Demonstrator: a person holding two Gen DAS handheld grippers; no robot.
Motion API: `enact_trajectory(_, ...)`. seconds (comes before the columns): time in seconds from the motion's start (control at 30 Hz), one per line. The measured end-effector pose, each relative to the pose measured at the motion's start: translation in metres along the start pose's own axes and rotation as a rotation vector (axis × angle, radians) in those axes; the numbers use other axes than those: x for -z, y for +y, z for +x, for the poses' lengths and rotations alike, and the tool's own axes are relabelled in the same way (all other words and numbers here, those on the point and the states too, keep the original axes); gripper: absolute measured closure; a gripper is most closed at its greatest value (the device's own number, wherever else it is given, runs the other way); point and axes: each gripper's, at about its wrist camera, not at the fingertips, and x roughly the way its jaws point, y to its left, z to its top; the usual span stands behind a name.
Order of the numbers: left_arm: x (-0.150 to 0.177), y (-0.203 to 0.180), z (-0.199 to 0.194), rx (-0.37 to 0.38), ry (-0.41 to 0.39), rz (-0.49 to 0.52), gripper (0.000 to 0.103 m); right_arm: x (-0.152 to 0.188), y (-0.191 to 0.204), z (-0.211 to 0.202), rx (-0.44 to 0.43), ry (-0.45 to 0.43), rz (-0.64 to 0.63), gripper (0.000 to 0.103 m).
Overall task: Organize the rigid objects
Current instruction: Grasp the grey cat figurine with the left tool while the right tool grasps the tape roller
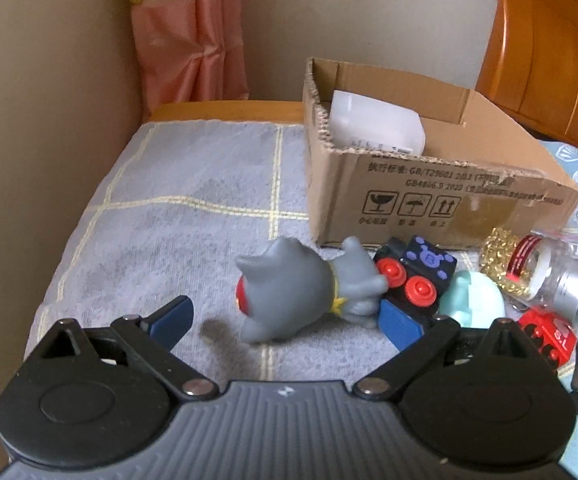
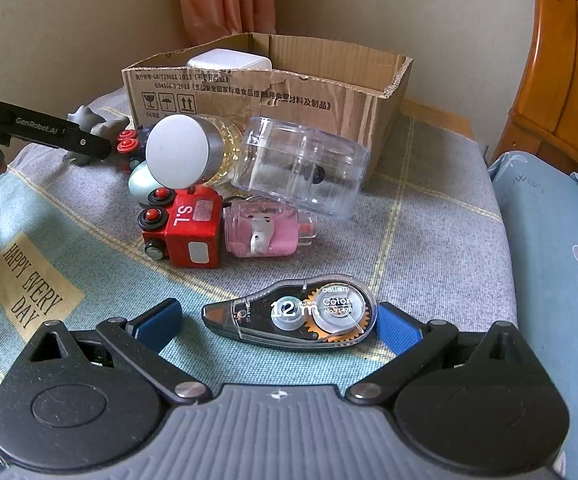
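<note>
While the grey cat figure (image 1: 309, 292) lies on its side between my left gripper (image 1: 289, 320) pads, the jaws are spread wide, nothing pinched; at its two o'clock sits the black toy train (image 1: 417, 276), the cardboard box (image 1: 429, 204) at twelve; my right gripper (image 2: 279, 322) is spread too, straddling the correction tape (image 2: 293, 314) without squeezing; the red toy train (image 2: 185, 228) lies at its eleven o'clock, on the checked cloth (image 2: 429, 240).
</note>
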Motion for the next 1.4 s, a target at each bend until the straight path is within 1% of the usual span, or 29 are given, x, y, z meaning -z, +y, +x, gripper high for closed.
enact_trajectory(0.13,0.007,0.009,-0.012,-0.025,-0.002,0.020,0.004,0.001,0.002,-0.002,0.004,0.010,0.002,0.000)
enact_trajectory(0.23,0.010,0.009,-0.014,-0.014,-0.002,0.040,0.004,0.004,0.004,-0.005,0.012,0.013,0.009,0.000)
enact_trajectory(0.3,0.013,0.007,-0.011,-0.003,0.006,0.061,0.004,0.004,0.005,-0.005,0.021,0.013,0.020,0.000)
enact_trajectory(0.47,0.015,0.004,0.004,0.006,0.015,0.078,0.004,0.002,0.006,-0.003,0.034,0.013,0.035,0.000)
enact_trajectory(0.8,0.008,0.005,0.013,0.047,-0.004,0.140,0.004,0.003,-0.010,-0.002,-0.058,-0.020,-0.062,0.000)
enact_trajectory(1.0,0.004,0.005,0.018,0.056,-0.017,0.148,0.004,0.000,-0.012,-0.002,-0.072,-0.019,-0.078,0.000)
enact_trajectory(1.17,0.000,0.004,0.017,0.053,-0.034,0.164,0.006,0.001,-0.011,-0.002,-0.065,-0.023,-0.071,0.000)
enact_trajectory(1.33,-0.003,0.004,0.014,0.069,-0.048,0.141,0.008,0.000,-0.010,-0.002,-0.062,-0.019,-0.069,0.000)
enact_trajectory(1.4,-0.003,0.002,0.012,0.074,-0.052,0.151,0.016,-0.001,-0.008,-0.002,-0.061,-0.018,-0.071,0.002)
